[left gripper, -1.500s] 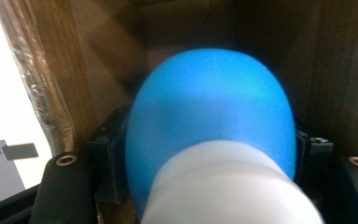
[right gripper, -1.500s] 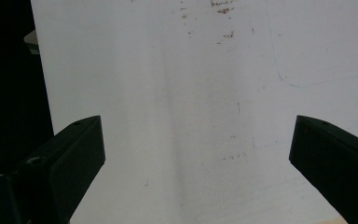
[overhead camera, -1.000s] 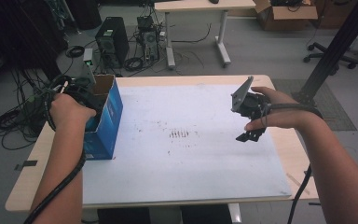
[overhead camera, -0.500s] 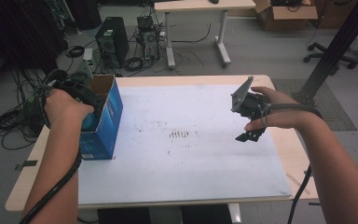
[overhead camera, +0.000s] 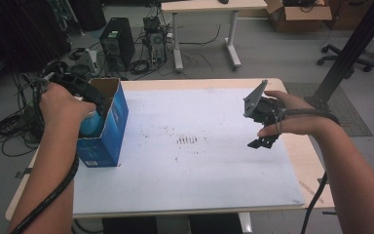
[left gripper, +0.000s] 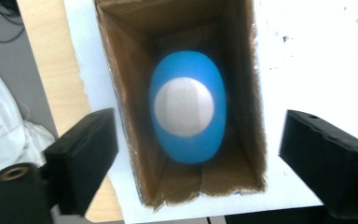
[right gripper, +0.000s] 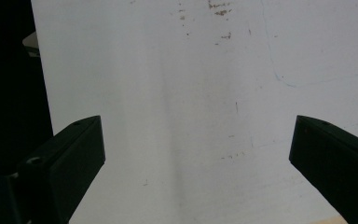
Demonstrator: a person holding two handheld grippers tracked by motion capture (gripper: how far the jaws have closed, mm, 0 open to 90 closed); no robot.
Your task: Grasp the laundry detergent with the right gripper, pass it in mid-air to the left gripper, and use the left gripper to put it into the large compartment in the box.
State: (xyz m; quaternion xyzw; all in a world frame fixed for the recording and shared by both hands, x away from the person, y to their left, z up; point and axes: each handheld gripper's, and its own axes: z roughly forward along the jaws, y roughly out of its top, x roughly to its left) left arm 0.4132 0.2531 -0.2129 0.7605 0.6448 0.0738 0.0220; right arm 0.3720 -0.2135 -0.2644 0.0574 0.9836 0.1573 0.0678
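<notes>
The bottle (left gripper: 188, 108) is being blurred inside the box (left gripper: 242, 56); its lower body is being hidden by the box wall (overhead camera: 112, 122) in the high view.

Below the black left gripper (left gripper: 186, 154) stands a box (overhead camera: 112, 126), blue outside and raw brown cardboard inside, holding a bright blue bottle (left gripper: 188, 107) with a white cap (left gripper: 184, 107). Beneath the black right gripper (right gripper: 196, 163) lies a white sheet (overhead camera: 199, 165) speckled with dark marks, on a pale wood table (overhead camera: 311, 161).
</notes>
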